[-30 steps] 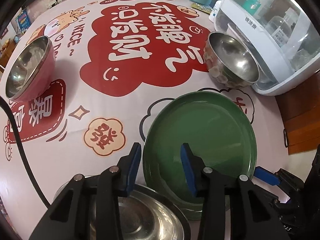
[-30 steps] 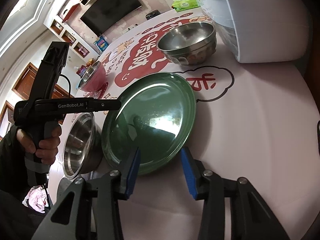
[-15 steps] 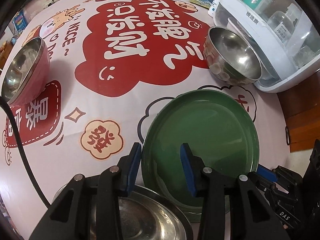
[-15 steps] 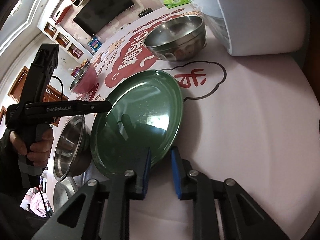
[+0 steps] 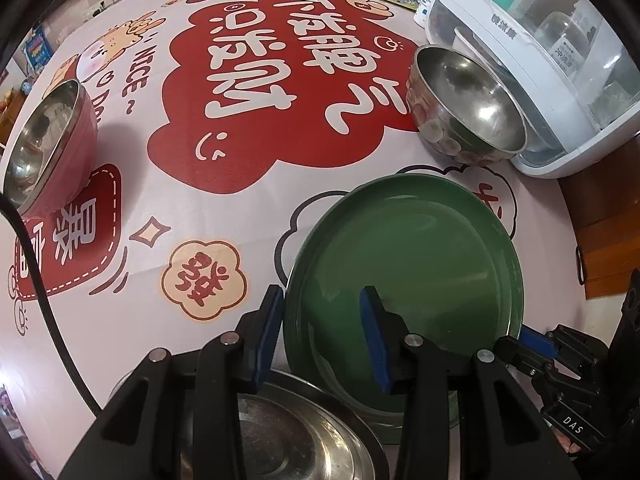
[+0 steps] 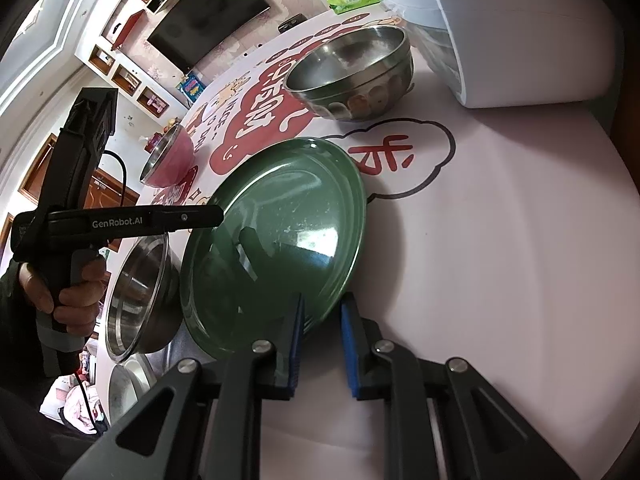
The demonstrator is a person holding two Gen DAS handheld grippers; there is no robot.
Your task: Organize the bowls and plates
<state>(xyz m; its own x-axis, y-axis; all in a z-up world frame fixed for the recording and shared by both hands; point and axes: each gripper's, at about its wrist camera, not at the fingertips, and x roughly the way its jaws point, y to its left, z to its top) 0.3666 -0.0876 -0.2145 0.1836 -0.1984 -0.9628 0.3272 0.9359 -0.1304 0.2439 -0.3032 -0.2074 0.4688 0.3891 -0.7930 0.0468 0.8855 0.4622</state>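
Now our right gripper [image 6: 320,344] has just been closing, and its blue pads sit on the near rim of the green plate [image 6: 280,220], one above the rim and one below; we judge this a narrow grip on the plate's edge. The plate spreads away from these jaws toward the far side of the table [image 6: 520,240], its left side tilted up over the steel bowl [image 6: 136,300].

Our left gripper [image 5: 320,336] hangs steeply above the plate's other side, half open and holding nothing, one finger outside the rim and one over the dish. So the right hand is nearer, and we think the lift should go by this edge. Farther off stand the patterned steel bowl [image 5: 468,108] and the pink bowl [image 5: 44,148].
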